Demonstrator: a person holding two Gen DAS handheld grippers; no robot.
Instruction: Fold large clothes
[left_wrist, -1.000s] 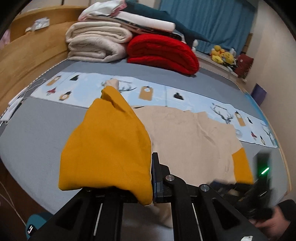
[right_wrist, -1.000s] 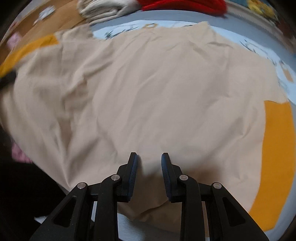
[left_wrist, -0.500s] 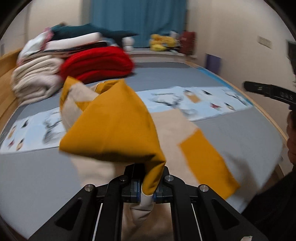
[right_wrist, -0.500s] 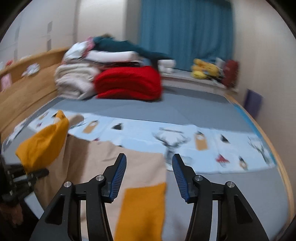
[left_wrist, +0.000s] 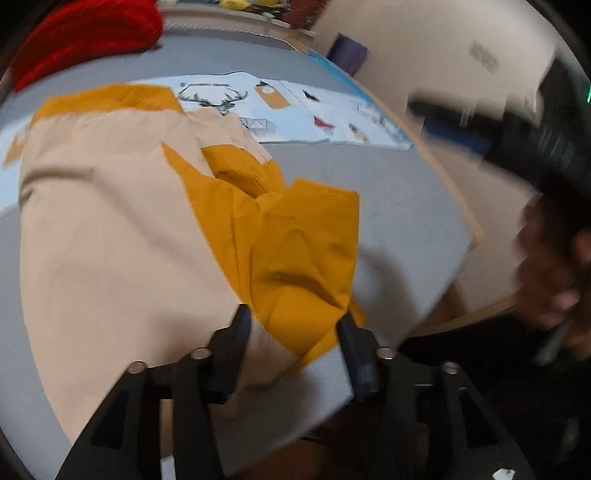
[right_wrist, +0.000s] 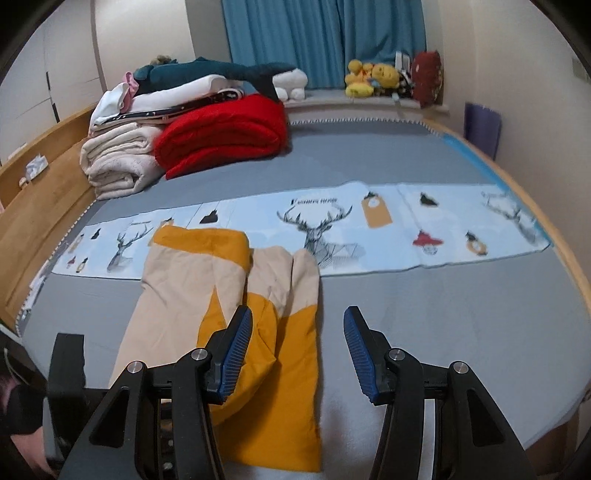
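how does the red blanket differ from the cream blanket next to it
The red blanket is bright red and plush; the cream blanket is pale and duller. The red blanket has nothing stacked on most of its top, while the cream blanket carries a pile of folded white laundry. The red one lies nearer the bed's middle, the cream one against the wooden side. Both are folded thick on the grey bed.
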